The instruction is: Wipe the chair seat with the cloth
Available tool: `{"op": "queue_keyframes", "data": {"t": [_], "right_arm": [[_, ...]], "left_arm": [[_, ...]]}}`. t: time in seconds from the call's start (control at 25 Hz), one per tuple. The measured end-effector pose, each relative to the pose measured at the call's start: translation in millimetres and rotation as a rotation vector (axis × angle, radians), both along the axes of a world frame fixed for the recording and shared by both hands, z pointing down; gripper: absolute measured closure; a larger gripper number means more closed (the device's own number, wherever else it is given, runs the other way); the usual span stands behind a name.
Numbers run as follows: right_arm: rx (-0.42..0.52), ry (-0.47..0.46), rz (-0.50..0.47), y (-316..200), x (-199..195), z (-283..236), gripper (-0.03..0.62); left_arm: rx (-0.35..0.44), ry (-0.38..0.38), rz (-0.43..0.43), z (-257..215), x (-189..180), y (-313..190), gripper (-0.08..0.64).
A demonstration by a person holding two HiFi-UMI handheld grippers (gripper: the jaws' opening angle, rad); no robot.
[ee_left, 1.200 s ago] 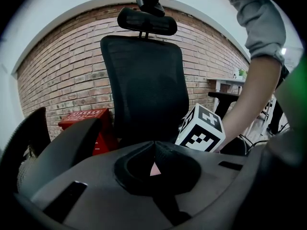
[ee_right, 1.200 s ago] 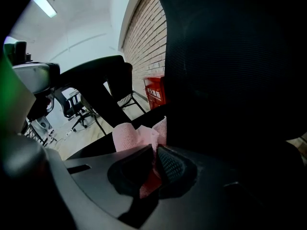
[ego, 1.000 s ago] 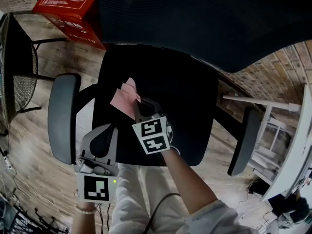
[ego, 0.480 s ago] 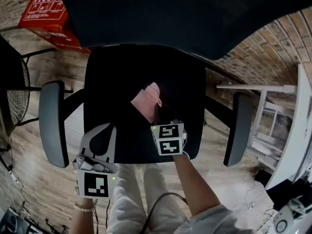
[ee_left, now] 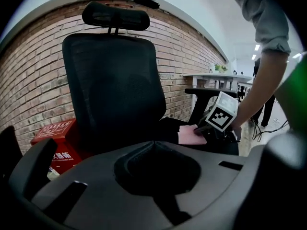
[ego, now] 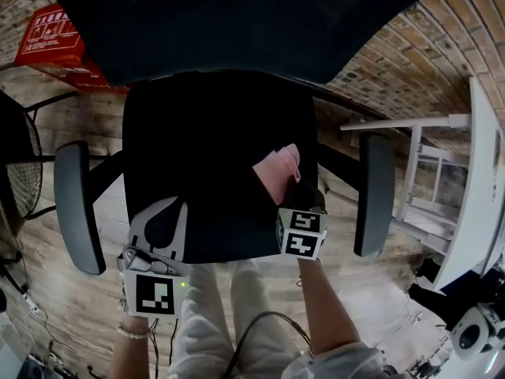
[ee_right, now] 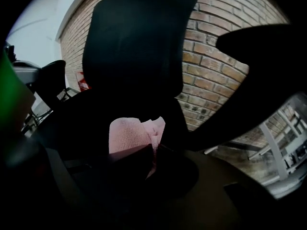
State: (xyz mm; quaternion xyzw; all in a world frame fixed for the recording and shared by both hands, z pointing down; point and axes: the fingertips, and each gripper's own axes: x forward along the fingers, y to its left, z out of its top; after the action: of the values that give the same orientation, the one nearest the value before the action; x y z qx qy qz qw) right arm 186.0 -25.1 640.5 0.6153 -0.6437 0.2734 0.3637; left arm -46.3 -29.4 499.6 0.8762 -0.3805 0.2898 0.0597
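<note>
The black chair seat (ego: 205, 148) fills the middle of the head view. A pink cloth (ego: 278, 170) lies on its right part, near the front. My right gripper (ego: 296, 189) is shut on the cloth's near edge and presses it onto the seat. In the right gripper view the cloth (ee_right: 127, 135) sticks out past the dark jaws. My left gripper (ego: 168, 208) rests at the seat's front left corner, jaws together and holding nothing. From the left gripper view the cloth (ee_left: 189, 134) and the right gripper (ee_left: 204, 128) show across the seat.
The tall backrest (ego: 237, 14) rises behind the seat. Grey armrests (ego: 77, 204) (ego: 375, 192) flank it. A red box (ego: 51, 42) stands on the wooden floor at the back left, a black mesh chair (ego: 16, 172) at the left, a white table frame (ego: 465, 172) at the right.
My right gripper has dragged the cloth across the seat from left of centre to the right side. The left gripper has stayed at the front left corner.
</note>
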Motion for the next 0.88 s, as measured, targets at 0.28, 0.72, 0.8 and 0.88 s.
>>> {"op": "queue_keyframes", "data": {"t": [0.28, 0.72, 0.8, 0.88], "right_arm": [[-0.023, 0.041, 0.086, 27, 41, -7, 0.543], [-0.034, -0.055, 0.115, 31, 17, 1, 0.543], [-0.042, -0.068, 0.080, 34, 4, 4, 0.543], [-0.051, -0.082, 0.037, 38, -12, 6, 0.543]], "left_arm": [[0.006, 0.002, 0.028, -5, 9, 1, 0.541], [0.011, 0.008, 0.000, -4, -3, 8, 0.541], [0.007, 0.004, -0.013, -2, -7, 12, 0.541], [-0.002, 0.006, -0.030, -1, -12, 18, 0.541]]}}
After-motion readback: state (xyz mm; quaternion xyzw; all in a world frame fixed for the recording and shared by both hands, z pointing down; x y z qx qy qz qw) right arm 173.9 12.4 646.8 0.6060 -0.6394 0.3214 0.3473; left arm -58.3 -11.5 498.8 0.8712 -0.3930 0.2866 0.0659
